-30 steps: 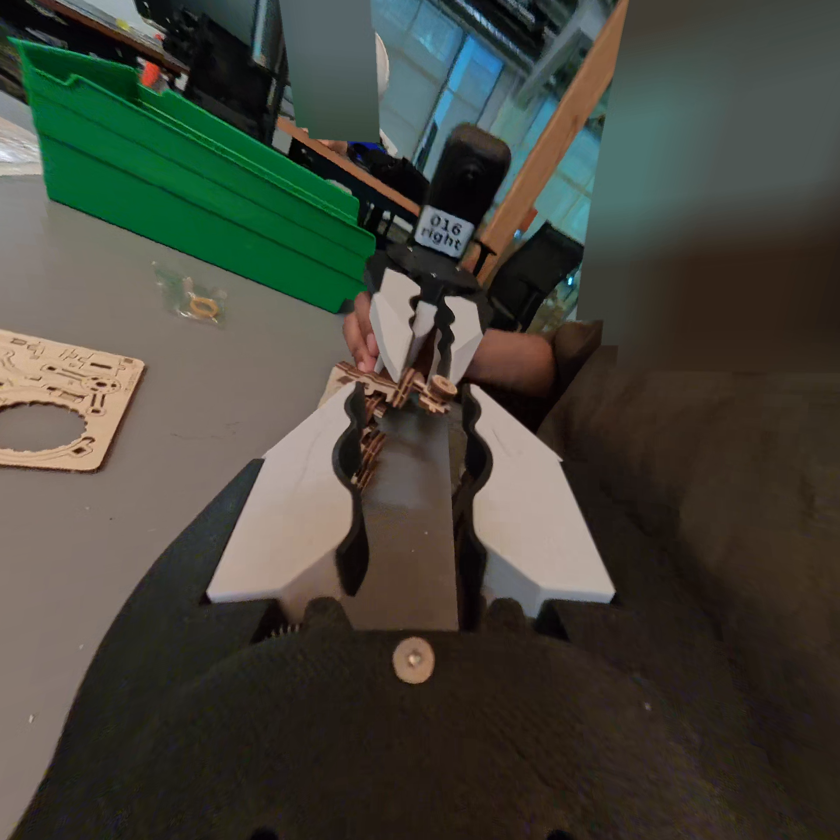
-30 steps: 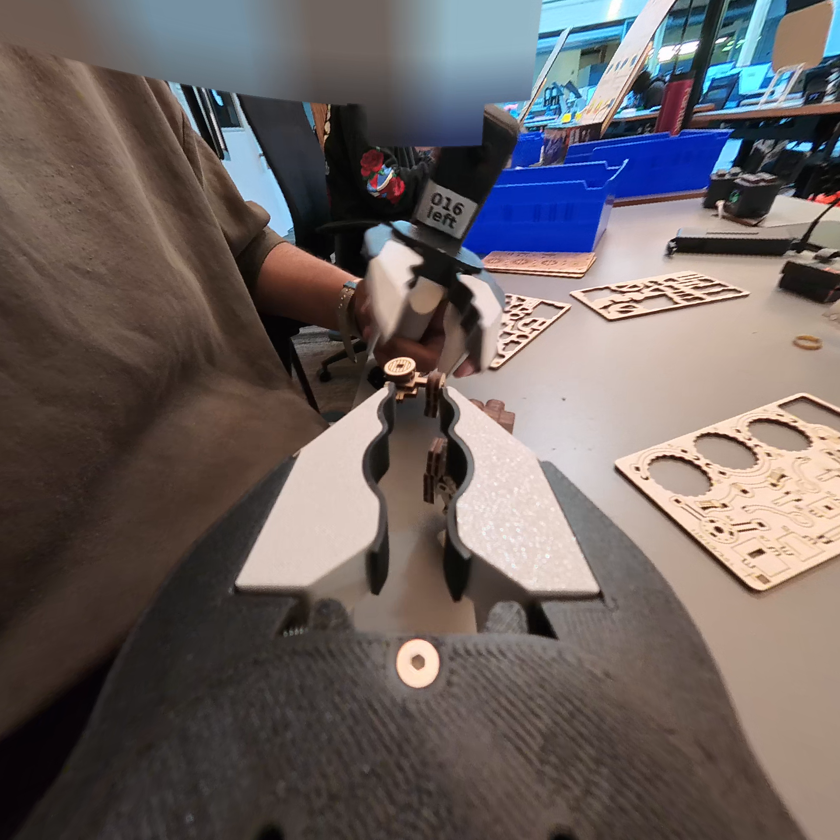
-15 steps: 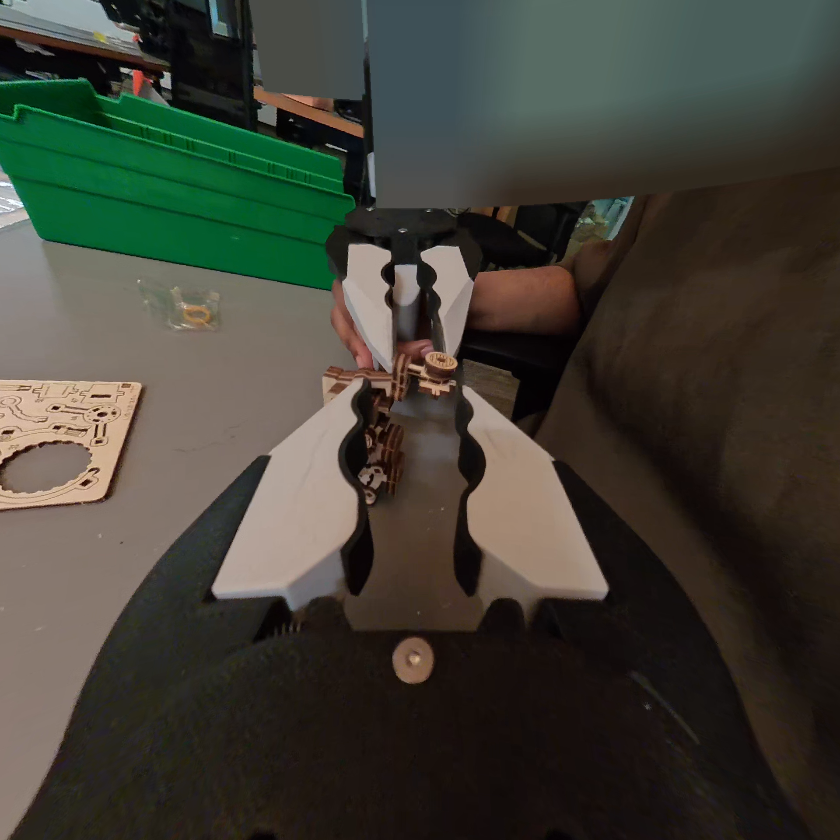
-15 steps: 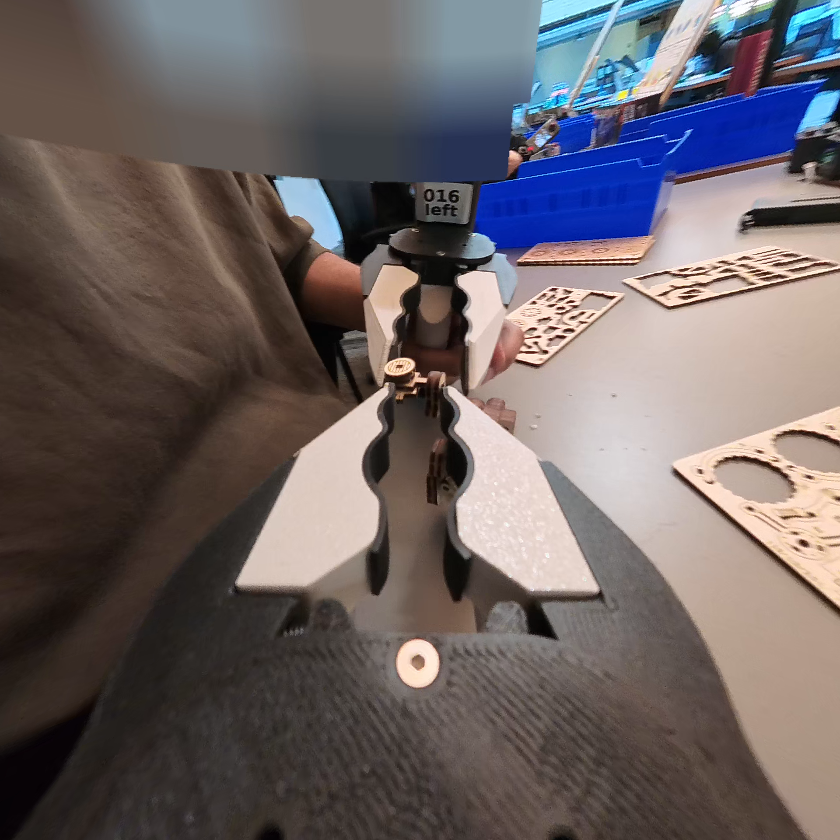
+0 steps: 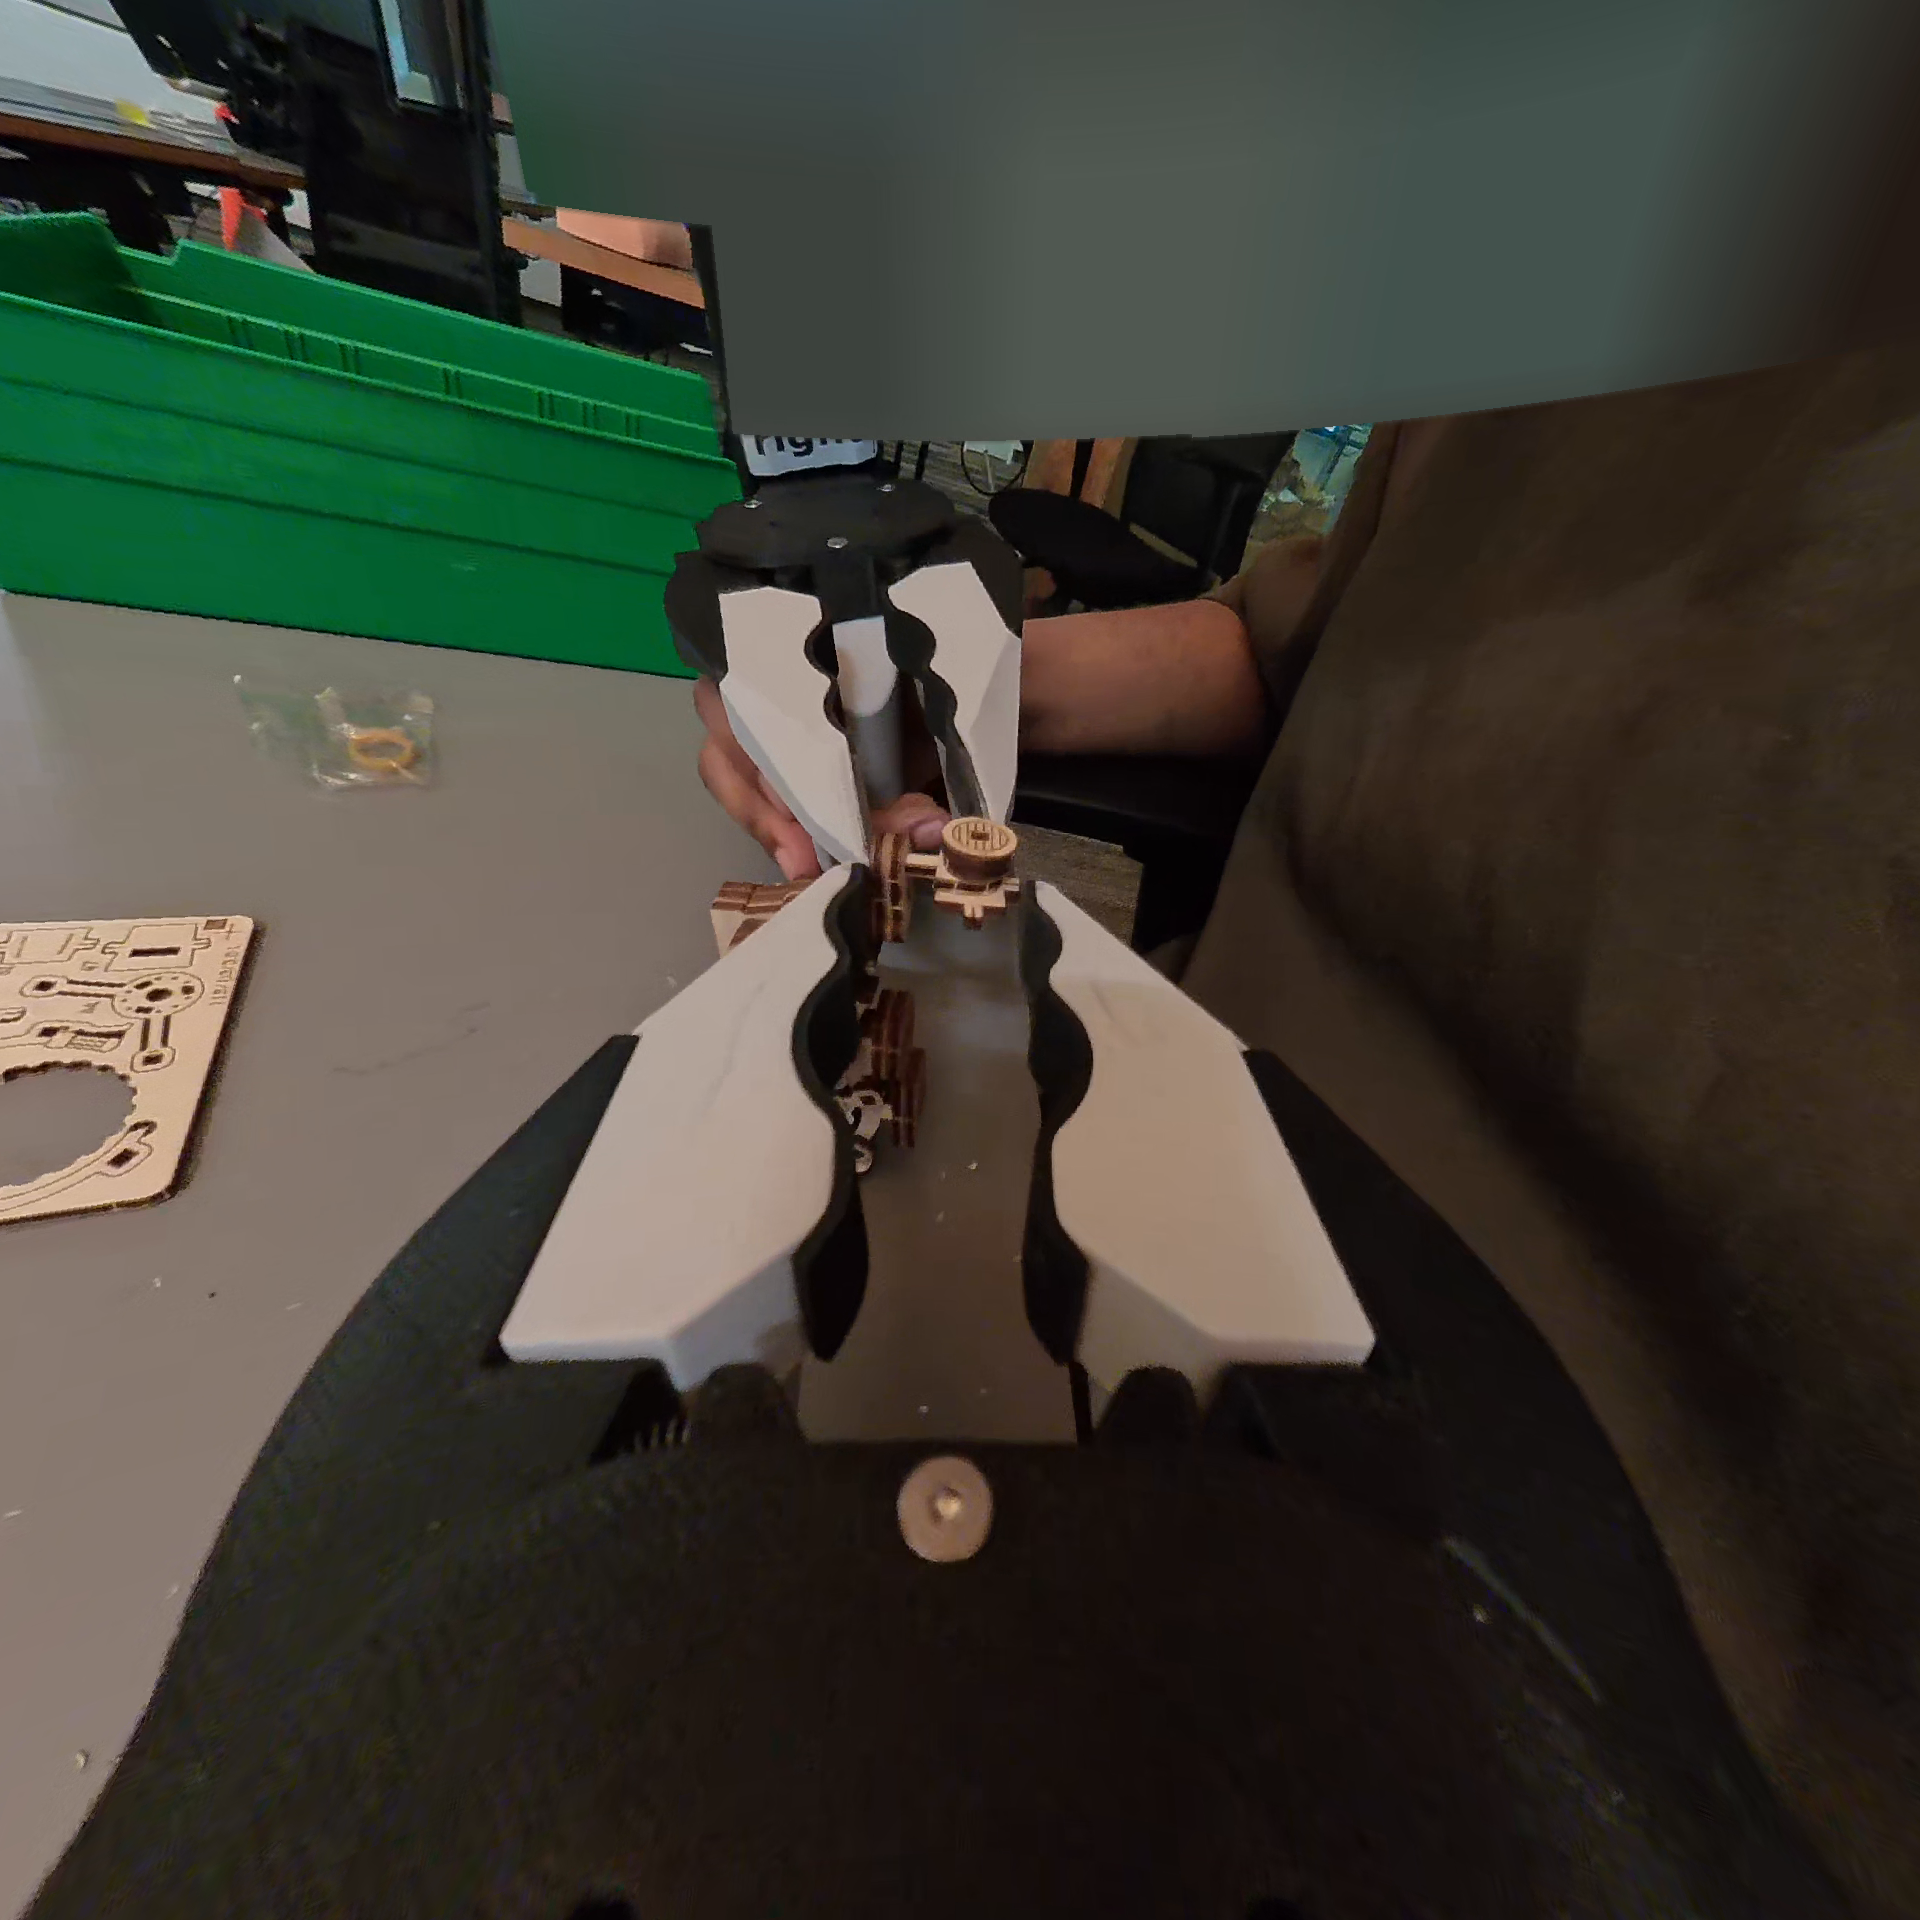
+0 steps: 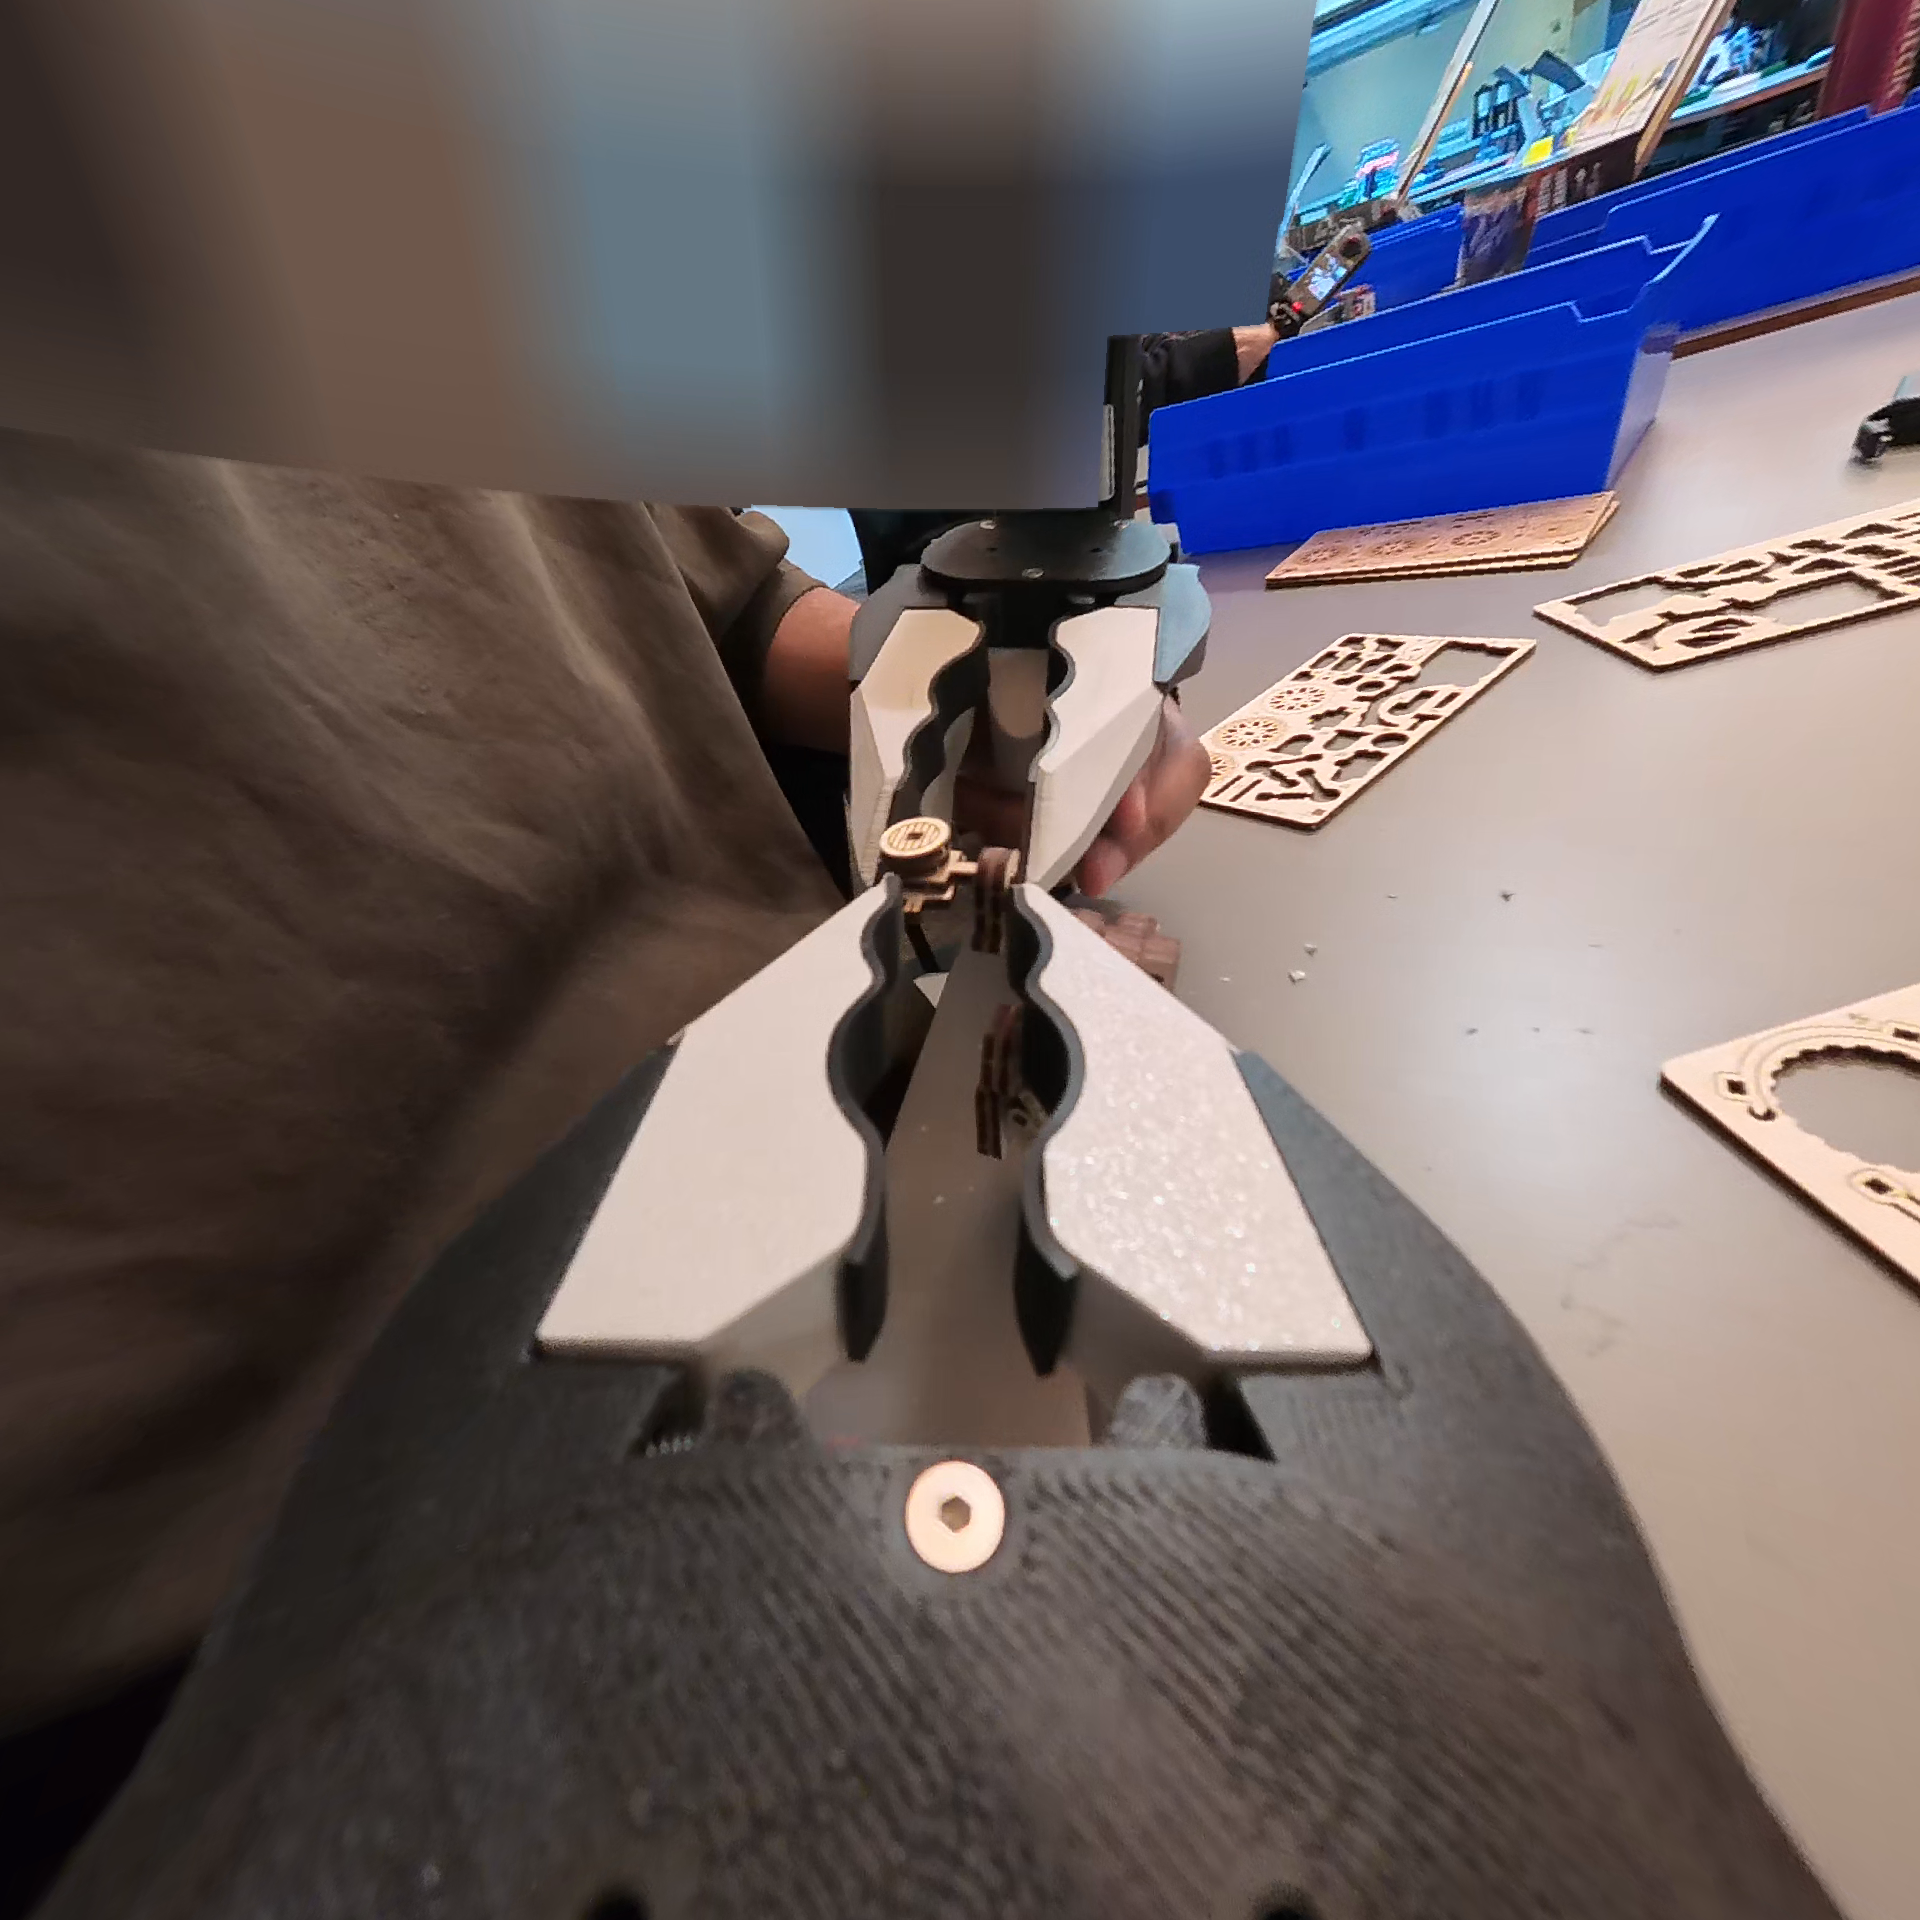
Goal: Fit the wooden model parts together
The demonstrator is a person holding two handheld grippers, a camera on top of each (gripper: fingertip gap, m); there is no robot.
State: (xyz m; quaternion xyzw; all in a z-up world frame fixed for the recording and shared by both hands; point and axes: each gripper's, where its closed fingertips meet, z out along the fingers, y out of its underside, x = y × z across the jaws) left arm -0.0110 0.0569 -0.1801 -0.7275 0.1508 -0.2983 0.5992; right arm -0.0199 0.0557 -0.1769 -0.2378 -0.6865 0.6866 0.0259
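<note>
Left hand-held gripper (image 5: 940,904) and right hand-held gripper (image 6: 951,899) meet tip to tip above the desk (image 5: 312,831) edge, each clamped on the small wooden model (image 5: 940,883), likely steadying it for pressing; punched sheets (image 6: 1361,717) lie aside

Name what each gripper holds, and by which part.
Both grippers, left and right, meet tip to tip at one small wooden assembly; exactly which part each pinches cannot be told.

Two close, opposed wrist views, shared model (image 5: 940,894).
</note>
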